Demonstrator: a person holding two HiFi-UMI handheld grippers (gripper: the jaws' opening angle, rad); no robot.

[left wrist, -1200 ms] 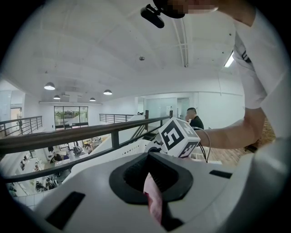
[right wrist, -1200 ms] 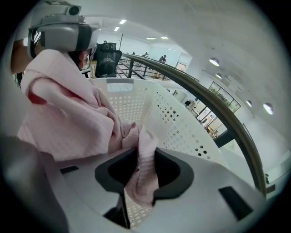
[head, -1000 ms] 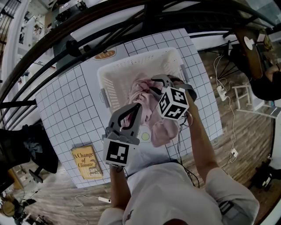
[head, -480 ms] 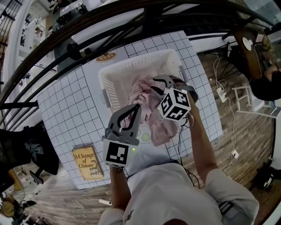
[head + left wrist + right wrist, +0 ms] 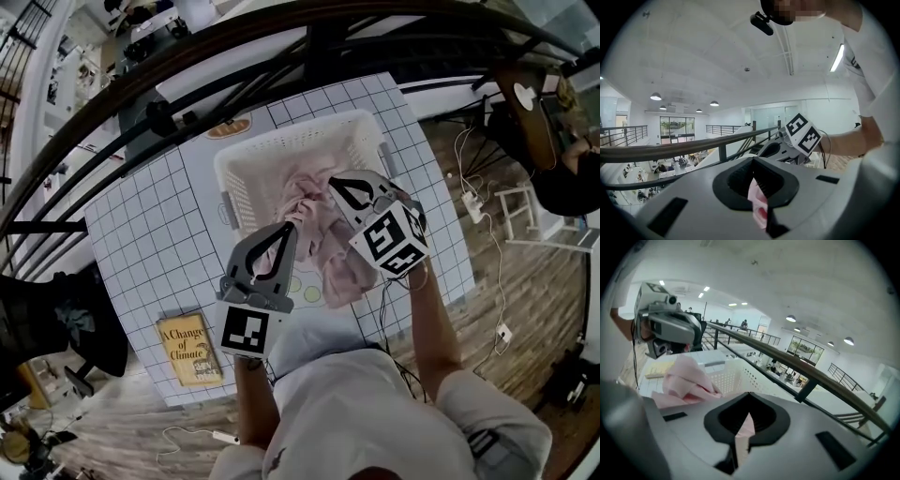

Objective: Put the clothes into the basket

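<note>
A pink garment is bunched over the near rim of the white perforated basket, part inside and part draped toward me. My left gripper is shut on a fold of it; the pink cloth shows pinched between its jaws. My right gripper is over the basket's right half, shut on another fold. In the right gripper view the garment lies heaped before the basket, with the left gripper beyond it.
The basket stands on a white gridded table. A yellow book lies at the table's near left corner. A dark railing runs behind the table. Wooden floor with cables lies to the right.
The right gripper has shut on the pink garment and shifted slightly right and toward me. The left gripper has hardly moved and keeps its hold.
</note>
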